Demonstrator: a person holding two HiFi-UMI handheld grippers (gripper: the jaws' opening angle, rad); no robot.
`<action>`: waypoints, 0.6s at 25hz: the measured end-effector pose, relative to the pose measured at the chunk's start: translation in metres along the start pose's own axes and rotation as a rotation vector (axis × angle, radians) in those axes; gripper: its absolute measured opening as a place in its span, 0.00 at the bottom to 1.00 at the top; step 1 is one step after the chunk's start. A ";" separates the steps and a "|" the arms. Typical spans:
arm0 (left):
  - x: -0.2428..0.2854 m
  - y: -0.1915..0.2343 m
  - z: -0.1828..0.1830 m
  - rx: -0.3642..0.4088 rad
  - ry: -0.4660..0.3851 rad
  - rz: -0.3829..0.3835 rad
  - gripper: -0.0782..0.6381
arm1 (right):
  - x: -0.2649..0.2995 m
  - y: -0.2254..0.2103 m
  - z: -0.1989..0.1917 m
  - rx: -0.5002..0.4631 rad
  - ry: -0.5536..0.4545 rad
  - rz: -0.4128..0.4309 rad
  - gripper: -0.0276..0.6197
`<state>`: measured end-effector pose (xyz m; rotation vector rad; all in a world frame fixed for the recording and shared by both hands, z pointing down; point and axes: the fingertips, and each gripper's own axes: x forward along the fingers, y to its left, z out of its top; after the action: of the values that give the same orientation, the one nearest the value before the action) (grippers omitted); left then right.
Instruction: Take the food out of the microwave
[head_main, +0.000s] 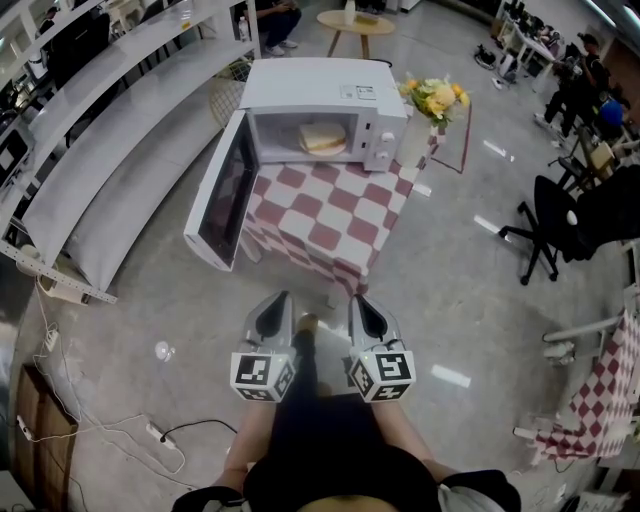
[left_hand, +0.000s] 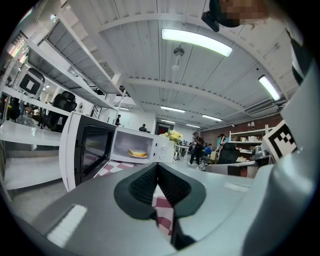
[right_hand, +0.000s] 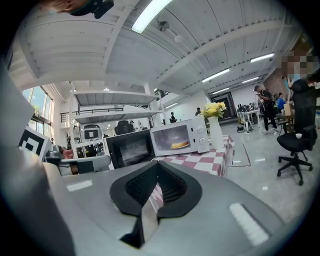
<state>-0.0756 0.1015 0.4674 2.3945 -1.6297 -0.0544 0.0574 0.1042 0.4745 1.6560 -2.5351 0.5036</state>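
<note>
The food (head_main: 322, 138) inside the microwave (head_main: 316, 92) is too small to identify.

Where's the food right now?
In the head view, upper centre: the food sits inside the open microwave on the checkered table, left of the flowers.

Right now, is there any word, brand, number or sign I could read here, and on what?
Nothing reads clearly.
Sticker on the microwave top: print too small to read.
Its control panel: marks too small.
Cubes on left tool and right tool: square patterns only, no letters.
</note>
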 end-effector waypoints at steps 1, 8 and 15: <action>0.005 0.002 0.001 0.002 0.001 -0.001 0.12 | 0.006 -0.002 0.002 0.001 0.000 0.001 0.04; 0.039 0.016 0.013 0.009 0.002 -0.003 0.12 | 0.042 -0.013 0.018 0.010 -0.008 0.001 0.04; 0.064 0.028 0.024 0.009 0.007 -0.006 0.12 | 0.072 -0.019 0.032 0.012 -0.006 0.000 0.04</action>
<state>-0.0812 0.0287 0.4570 2.4039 -1.6231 -0.0402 0.0480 0.0244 0.4658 1.6631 -2.5415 0.5152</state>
